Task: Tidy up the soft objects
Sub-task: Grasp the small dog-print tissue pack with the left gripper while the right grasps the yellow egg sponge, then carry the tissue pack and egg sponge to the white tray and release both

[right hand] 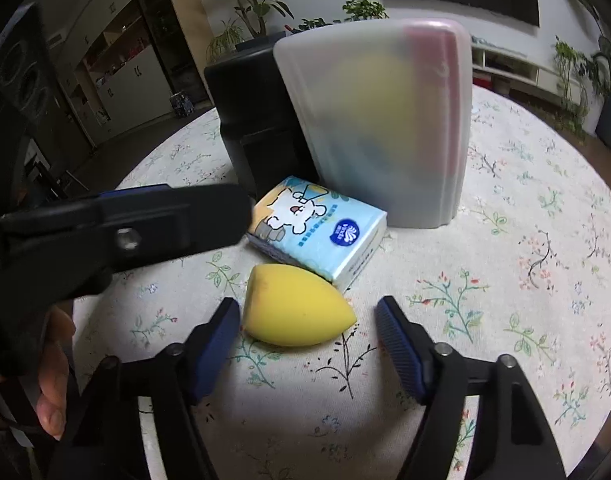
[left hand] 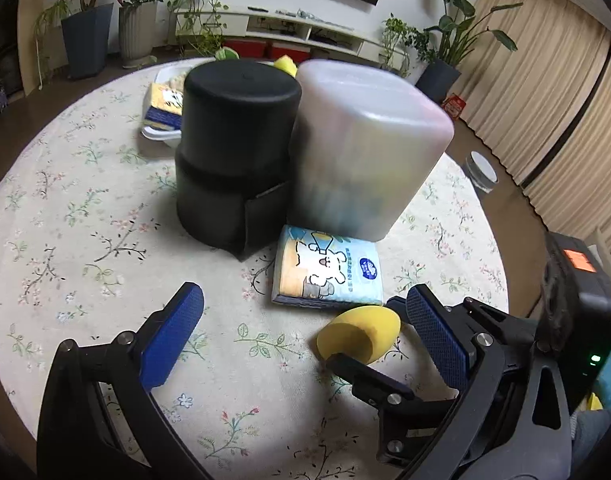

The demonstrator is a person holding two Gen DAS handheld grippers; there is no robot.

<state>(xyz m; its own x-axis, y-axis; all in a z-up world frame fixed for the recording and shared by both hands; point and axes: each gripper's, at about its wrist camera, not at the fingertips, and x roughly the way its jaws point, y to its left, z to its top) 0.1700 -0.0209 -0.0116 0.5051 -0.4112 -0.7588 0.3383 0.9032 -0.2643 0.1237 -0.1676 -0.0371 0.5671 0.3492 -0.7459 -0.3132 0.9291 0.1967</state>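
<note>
- Floral cloth covered the round table (left hand: pixel 65 208) under both tongs; beyond it stood a living room with potted plants (left hand: pixel 89 20), a low white media shelf (left hand: pixel 305 28) and beige curtains (left hand: pixel 545 92).
- Ahead of both tongs stood a frosted translucent bin (right hand: pixel 385 120), something yellow and something pink showing dimly through its wall, touching a black cylindrical container (left hand: pixel 233 152) on its left.
- Just in front of the bin lay a blue tissue pack (right hand: pixel 317 228) printed with a cartoon bear; a second pack (left hand: pixel 165 104) sat in a white tray behind the black container.
- Left gripper (left hand: pixel 305 320) was spread wide and held nothing, hovering over the cloth.
- Right gripper (right hand: pixel 307 332) was also open and empty, its blue pads either side of the yellow egg-shaped makeup sponge (right hand: pixel 293 308), the left pad nearly touching, the right one apart.
- The step in hand looked like picking up that sponge: centre the pads on its fat middle, not the tapered tip, close gently since foam squashes and may squirt out, then lift clear of the tissue pack just beyond it.
</note>
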